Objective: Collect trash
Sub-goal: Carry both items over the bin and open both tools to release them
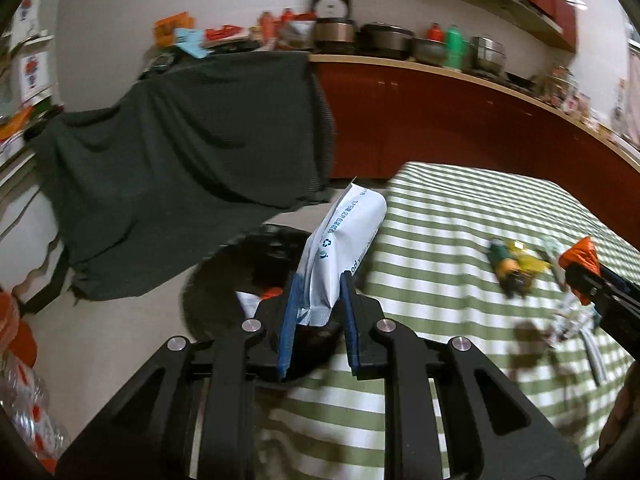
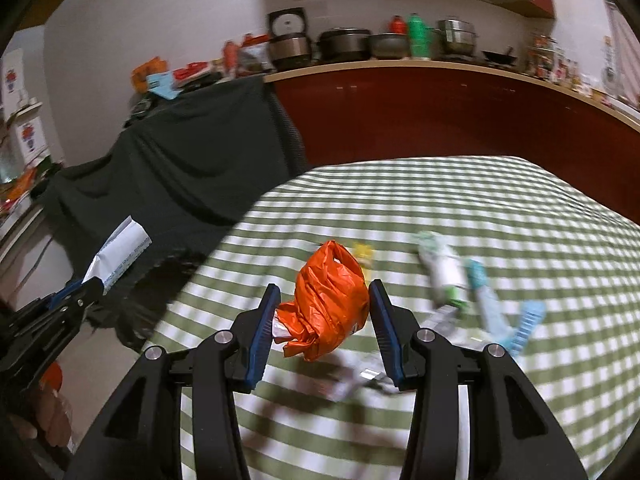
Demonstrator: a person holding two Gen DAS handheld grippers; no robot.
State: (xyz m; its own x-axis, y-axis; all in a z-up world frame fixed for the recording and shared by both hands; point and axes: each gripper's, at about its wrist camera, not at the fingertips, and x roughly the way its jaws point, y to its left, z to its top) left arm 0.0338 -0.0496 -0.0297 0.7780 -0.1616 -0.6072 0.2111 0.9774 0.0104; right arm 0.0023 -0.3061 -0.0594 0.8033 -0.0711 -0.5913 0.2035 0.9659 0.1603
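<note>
Meanwhile the left gripper (image 1: 318, 300), pinching a white pouch (image 1: 344, 244) above the dark bin (image 1: 224, 280) beside the table (image 1: 460, 208), should let go only over its mouth, as the right gripper (image 2: 322, 312) clamps an orange bag (image 2: 328, 300) nearer the table.

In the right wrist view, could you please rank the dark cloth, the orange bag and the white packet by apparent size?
1. dark cloth
2. orange bag, though it is nearest the camera
3. white packet
</note>
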